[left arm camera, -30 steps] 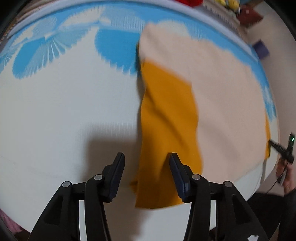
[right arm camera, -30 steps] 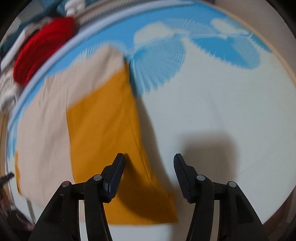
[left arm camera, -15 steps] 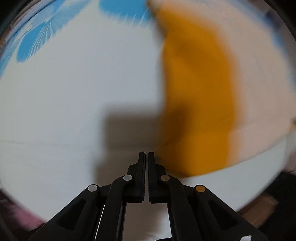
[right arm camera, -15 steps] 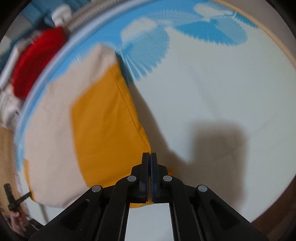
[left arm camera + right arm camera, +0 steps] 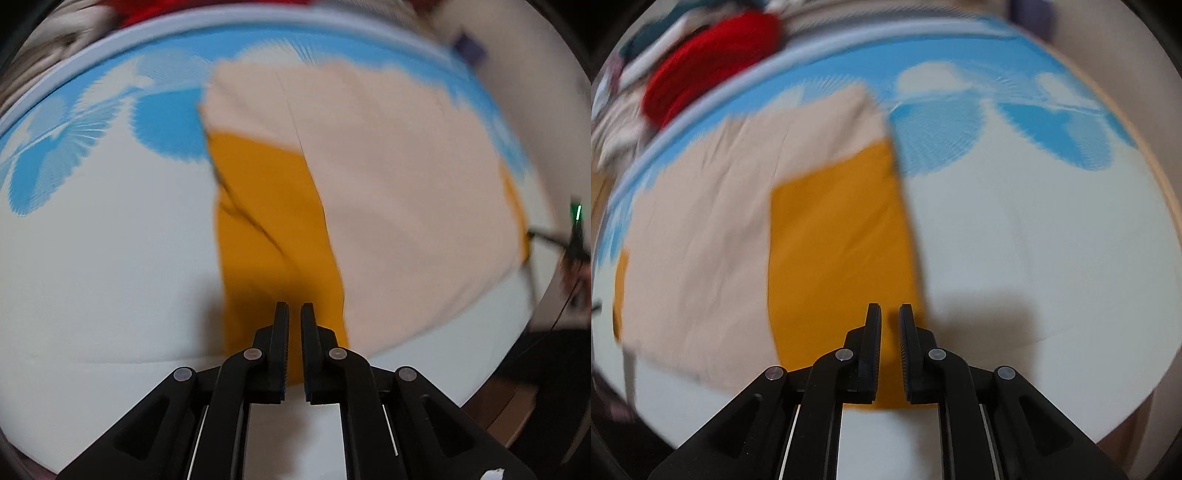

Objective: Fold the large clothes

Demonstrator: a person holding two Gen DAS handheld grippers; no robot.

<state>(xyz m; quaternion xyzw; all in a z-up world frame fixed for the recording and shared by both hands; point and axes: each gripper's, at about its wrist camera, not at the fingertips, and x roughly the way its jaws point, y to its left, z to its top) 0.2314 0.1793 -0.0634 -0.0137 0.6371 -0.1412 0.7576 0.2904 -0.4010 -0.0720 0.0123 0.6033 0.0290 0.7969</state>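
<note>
A large garment lies flat on the bed, with an orange panel [image 5: 273, 229] beside a wider beige part [image 5: 406, 192]. My left gripper [image 5: 291, 308] hovers over the near end of the orange panel. Its jaws stand a narrow slit apart and are opening, with no cloth pinched between them. In the right wrist view the orange panel [image 5: 838, 240] has the beige part [image 5: 701, 229] on its left. My right gripper [image 5: 889, 310] hangs above the panel's near right corner. Its jaws are also opening from a narrow gap and hold nothing.
The bed sheet [image 5: 103, 266] is white with a blue leaf pattern at the far side. A red garment [image 5: 709, 62] and other clothes are piled beyond the bed's far edge. The other gripper, with a green light [image 5: 575, 229], shows at the right edge of the left wrist view.
Both grippers went from wide open to fully shut on nothing, and their jaws have now parted a little. Both hands slid sideways, so each now hangs over the orange panel's near end.
</note>
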